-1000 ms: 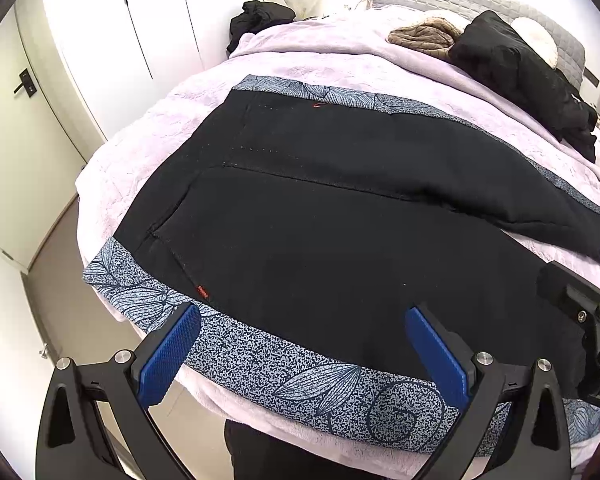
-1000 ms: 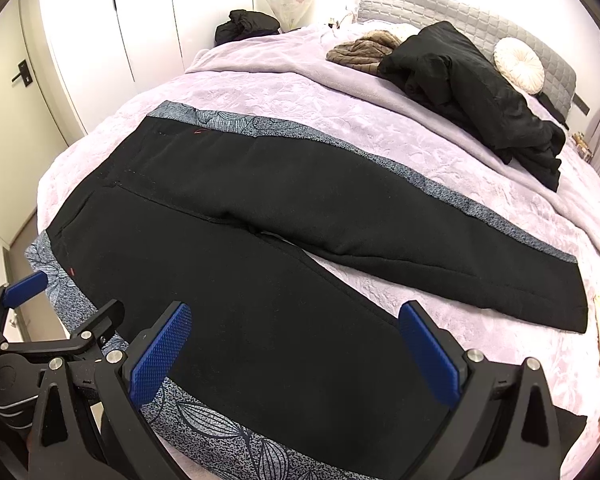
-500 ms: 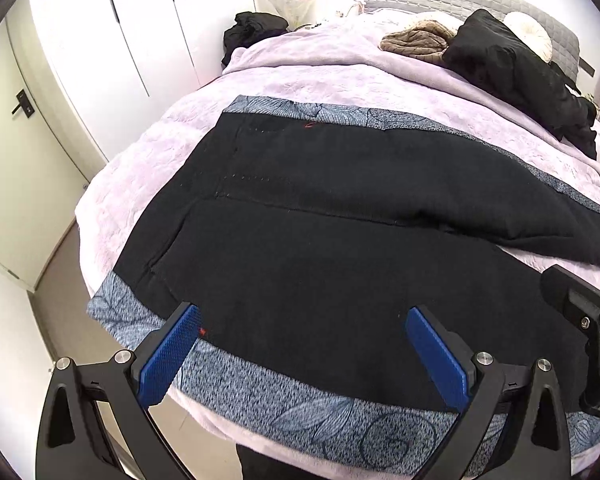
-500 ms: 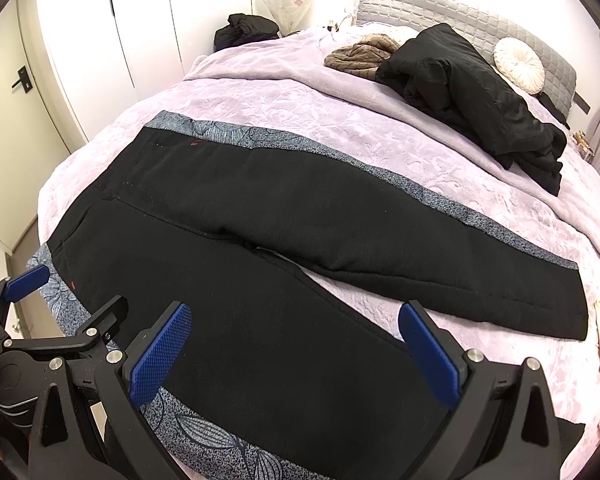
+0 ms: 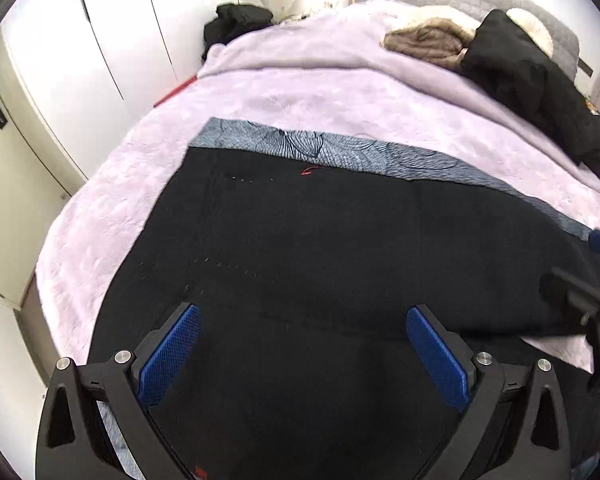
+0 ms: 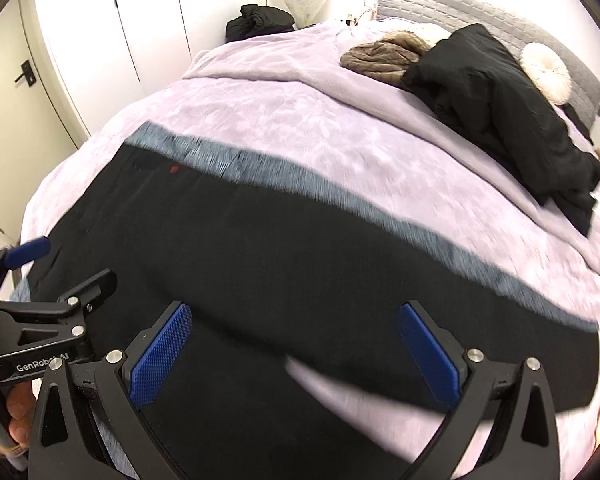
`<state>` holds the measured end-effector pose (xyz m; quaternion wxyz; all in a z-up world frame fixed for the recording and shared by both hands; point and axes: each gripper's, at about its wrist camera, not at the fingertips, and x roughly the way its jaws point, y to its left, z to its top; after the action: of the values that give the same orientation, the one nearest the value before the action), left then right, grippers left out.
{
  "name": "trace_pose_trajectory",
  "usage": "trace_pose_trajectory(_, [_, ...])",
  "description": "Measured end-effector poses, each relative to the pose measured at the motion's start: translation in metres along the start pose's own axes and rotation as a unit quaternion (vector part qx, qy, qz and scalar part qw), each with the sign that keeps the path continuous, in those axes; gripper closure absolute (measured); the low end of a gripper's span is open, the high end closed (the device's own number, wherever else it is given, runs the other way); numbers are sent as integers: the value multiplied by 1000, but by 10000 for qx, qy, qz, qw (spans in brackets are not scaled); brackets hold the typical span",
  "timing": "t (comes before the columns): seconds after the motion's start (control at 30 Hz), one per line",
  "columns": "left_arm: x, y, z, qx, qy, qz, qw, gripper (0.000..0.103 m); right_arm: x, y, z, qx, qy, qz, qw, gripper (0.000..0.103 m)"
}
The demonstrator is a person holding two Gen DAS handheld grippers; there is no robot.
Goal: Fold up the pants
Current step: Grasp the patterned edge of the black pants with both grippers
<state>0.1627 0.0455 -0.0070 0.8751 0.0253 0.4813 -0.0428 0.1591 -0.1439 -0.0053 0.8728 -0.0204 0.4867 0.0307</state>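
Observation:
Black pants [image 5: 300,256] with a grey-blue patterned side stripe [image 5: 340,152] lie spread flat on the lilac bed [image 5: 340,92], waist to the left and legs running right. My left gripper [image 5: 300,344] hangs open just above the waist and hip area, nothing between its blue pads [image 5: 168,352]. My right gripper [image 6: 296,344] is open too, low over the near leg [image 6: 260,400] close to the crotch. The far leg [image 6: 340,264] stretches to the right with its stripe [image 6: 340,196] blurred. Each view shows the other gripper at its edge.
A black coat [image 6: 500,108] and a brown fur piece [image 6: 380,56] lie near the grey headboard [image 6: 460,4], with a round white cushion [image 6: 546,72]. White wardrobe doors [image 5: 100,40] stand at left. A dark bundle [image 6: 260,20] sits beyond the bed's far corner.
Both grippers have moved forward and down over the pants, which now fill more of each view. The near stripe has slipped under the left gripper. Both stay open.

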Motion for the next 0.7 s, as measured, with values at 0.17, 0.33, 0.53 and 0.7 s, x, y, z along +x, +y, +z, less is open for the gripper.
trace_pose_trajectory(0.17, [46, -7, 12, 95, 416, -131, 9990, 0, 59, -23, 43, -164, 350, 329, 9987, 0])
trace_pose_trajectory(0.33, [67, -7, 12, 14, 454, -292, 9985, 0, 101, -33, 67, -440, 620, 814, 9938, 0])
trace_pose_trajectory(0.53, [79, -13, 3, 79, 321, -235, 9992, 0, 151, -25, 79, -1217, 1170, 1332, 9766, 0])
trace_pose_trajectory(0.7, [88, -6, 2, 123, 373, -134, 9991, 0, 160, -30, 81, -1344, 1062, 1664, 9711, 2])
